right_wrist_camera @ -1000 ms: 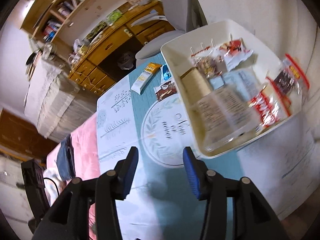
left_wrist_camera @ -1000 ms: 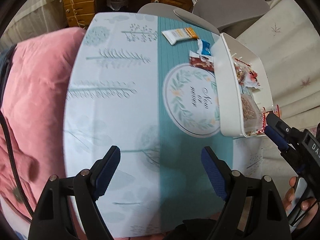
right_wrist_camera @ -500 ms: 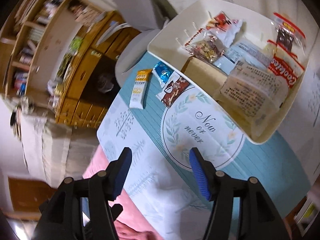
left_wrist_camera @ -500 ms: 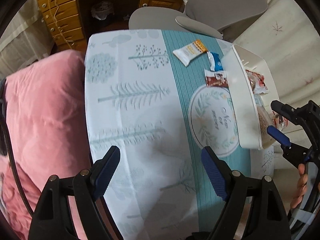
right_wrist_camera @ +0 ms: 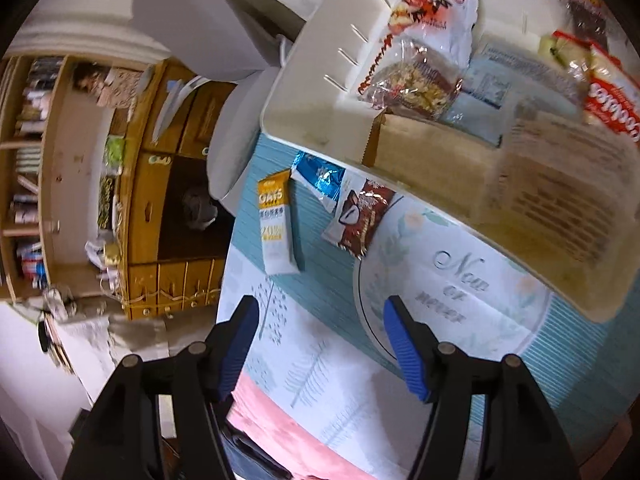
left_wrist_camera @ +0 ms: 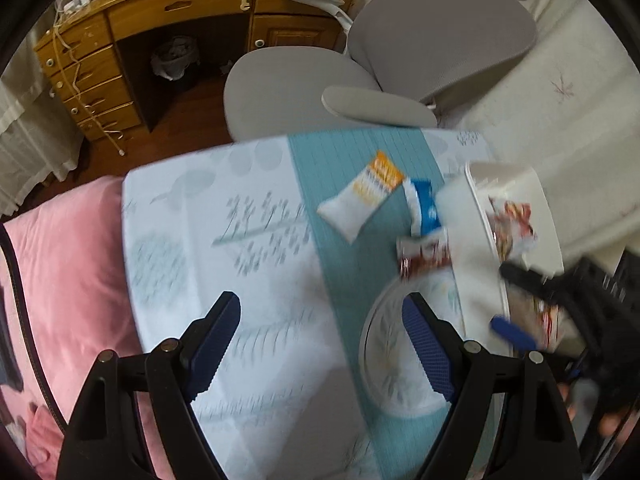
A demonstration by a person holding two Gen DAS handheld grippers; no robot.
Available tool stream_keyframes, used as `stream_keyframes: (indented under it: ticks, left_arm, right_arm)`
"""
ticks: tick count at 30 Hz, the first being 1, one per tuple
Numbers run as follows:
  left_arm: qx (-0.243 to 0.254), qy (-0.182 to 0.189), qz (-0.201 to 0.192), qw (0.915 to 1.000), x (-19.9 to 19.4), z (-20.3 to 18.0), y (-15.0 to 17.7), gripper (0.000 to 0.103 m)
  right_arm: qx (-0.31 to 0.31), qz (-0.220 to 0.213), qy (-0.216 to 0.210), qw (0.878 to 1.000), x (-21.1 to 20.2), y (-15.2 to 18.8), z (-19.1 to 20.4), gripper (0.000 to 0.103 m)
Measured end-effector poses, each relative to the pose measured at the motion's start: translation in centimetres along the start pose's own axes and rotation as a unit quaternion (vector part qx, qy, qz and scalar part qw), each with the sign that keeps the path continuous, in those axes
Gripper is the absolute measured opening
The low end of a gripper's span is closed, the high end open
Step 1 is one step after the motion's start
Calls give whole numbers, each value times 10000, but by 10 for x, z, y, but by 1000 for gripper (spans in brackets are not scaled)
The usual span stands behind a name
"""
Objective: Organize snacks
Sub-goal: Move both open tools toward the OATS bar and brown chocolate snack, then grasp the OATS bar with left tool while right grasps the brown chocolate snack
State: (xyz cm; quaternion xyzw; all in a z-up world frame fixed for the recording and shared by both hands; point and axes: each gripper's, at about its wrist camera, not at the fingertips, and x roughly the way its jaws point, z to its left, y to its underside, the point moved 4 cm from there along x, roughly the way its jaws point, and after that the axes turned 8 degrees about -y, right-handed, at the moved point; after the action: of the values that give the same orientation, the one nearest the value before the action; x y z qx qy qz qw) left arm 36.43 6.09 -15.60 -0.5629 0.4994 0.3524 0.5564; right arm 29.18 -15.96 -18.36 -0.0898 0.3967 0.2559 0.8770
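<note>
A bedroom corner: a wooden desk [left_wrist_camera: 160, 40] and a grey chair [left_wrist_camera: 360, 64] stand behind a table under a printed cloth [right_wrist_camera: 460, 292], with a pink cushion [left_wrist_camera: 60, 280] at its near edge. The white bin [right_wrist_camera: 320, 92], the largest task item, sits at the cloth's 2 o'clock side and already holds several packets, among them a red-lettered cookie bag [right_wrist_camera: 612, 100]. Three snacks lie loose on the teal stripe just beside the bin's wall: a white-and-orange oat bar [right_wrist_camera: 276, 224], a brown wrapper [right_wrist_camera: 360, 220] and a blue foil packet [right_wrist_camera: 320, 178], the last two overlapping. The left gripper [left_wrist_camera: 320, 344] hangs over bare cloth, jaws wide apart and empty. The right gripper [right_wrist_camera: 320, 344] points toward the loose snacks, its jaws opening with nothing between them.

Risks, as judged: the overlapping brown and blue packets may be pinched together or one flicked away; slippery foil could slide out of the pads; a fast approach may knock the bin or drag the cloth; the two grippers, close at the bin's near end, could collide.
</note>
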Motion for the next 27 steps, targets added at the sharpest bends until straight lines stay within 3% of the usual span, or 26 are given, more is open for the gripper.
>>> stream_keyframes:
  ticks: [5,10,18,27]
  left_arm:
    - [178,-97,56,9998,39,-14,-39,82]
    - [580,-252,183,9978,81,-33,-60,82]
    - [972,-493,175,9939,135,-56,-60,82]
    - [1204,-714,-53,9901,156,-72,-67,81]
  right_arm:
    - [271,-1,84,9996,32,-13,-1,65]
    - [541,-77,445,9975,60,-25,-6,65]
    - [616,-58,1090,9921,93,-42,-10,65]
    - [413,-52,1634,9857,111,-52,-10,65]
